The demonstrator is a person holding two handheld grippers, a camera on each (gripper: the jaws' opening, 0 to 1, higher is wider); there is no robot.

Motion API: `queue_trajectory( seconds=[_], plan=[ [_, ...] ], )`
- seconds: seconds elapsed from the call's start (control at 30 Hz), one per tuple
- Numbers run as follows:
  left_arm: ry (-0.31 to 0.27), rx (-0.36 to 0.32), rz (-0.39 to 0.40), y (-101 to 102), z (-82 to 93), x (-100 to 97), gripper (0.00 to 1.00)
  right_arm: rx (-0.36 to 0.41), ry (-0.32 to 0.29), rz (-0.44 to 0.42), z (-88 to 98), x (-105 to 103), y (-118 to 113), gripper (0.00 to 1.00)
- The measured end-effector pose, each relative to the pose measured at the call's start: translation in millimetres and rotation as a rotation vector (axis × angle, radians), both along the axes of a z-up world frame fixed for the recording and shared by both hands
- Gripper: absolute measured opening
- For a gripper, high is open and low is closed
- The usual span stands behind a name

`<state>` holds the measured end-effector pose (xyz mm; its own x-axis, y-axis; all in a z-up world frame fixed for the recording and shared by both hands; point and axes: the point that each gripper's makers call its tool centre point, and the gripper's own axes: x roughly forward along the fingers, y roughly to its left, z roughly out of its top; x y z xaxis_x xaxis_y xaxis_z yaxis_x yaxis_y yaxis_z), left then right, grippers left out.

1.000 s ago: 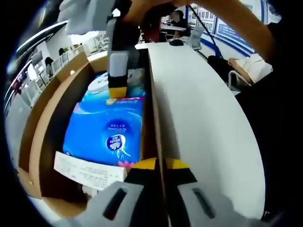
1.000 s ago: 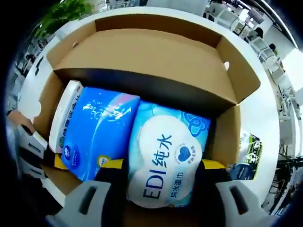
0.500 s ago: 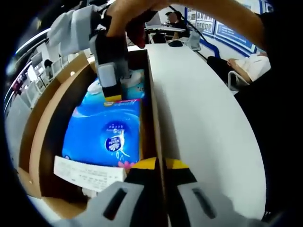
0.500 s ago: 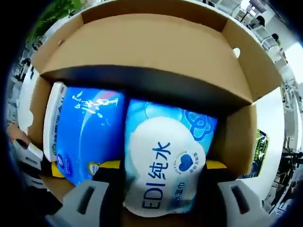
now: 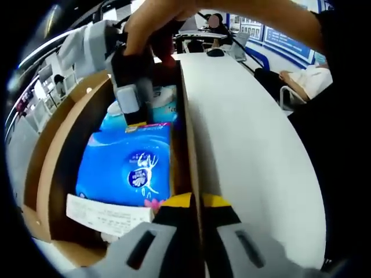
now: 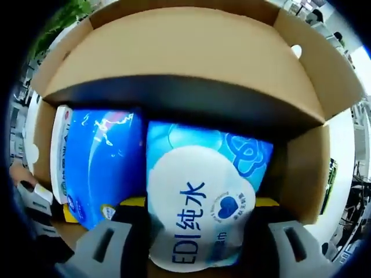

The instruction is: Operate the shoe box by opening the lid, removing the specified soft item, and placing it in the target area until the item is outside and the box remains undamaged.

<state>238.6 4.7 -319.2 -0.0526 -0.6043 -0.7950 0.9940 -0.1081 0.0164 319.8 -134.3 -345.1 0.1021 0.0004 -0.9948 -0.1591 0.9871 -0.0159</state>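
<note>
The open cardboard shoe box (image 5: 58, 156) lies on a white table, its lid (image 6: 179, 58) folded back. Inside lie a bright blue tissue pack (image 5: 136, 165) (image 6: 98, 162) and a pale blue wet-wipes pack (image 6: 203, 197) (image 5: 163, 98) with a white label. My left gripper (image 5: 197, 202) is shut on the box's near side wall (image 5: 188, 145). My right gripper (image 6: 198, 202) is open, one jaw on each side of the wipes pack. In the left gripper view a hand holds the right gripper (image 5: 134, 116) down in the box over the packs.
A white paper slip (image 5: 107, 214) rests in the box's near end. A white pack edge (image 6: 59, 150) sits beside the blue tissues. The white table (image 5: 249, 150) stretches to the right; seated people and a laptop (image 5: 237, 46) are at its far end.
The right gripper has dropped lower into the box, so the wipes pack looms larger between its jaws. The left gripper has kept its hold on the wall.
</note>
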Motion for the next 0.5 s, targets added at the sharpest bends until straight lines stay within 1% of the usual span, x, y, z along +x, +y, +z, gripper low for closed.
queue_trajectory(
  seconds=[0.03, 0.23, 0.3, 0.4, 0.5],
  plan=[
    [0.000, -0.001, 0.000, -0.1, 0.0, 0.5, 0.02, 0.003, -0.004, 0.001, 0.0, 0.7, -0.3, 0.68],
    [0.003, -0.004, -0.001, -0.4, 0.4, 1.0, 0.02, 0.011, 0.030, -0.006, -4.3, 3.4, -0.9, 0.69],
    [0.003, -0.003, -0.001, -0.5, 0.3, 1.1, 0.02, 0.014, 0.026, -0.005, -2.3, -1.7, 2.8, 0.69],
    [0.011, -0.004, 0.001, -0.5, 0.2, 1.2, 0.02, 0.016, 0.017, -0.003, -1.1, -3.5, 4.7, 0.69],
    [0.012, -0.006, -0.001, -0.6, 0.1, 1.9, 0.02, 0.018, 0.023, -0.003, -1.6, -2.3, 4.1, 0.69]
  ],
)
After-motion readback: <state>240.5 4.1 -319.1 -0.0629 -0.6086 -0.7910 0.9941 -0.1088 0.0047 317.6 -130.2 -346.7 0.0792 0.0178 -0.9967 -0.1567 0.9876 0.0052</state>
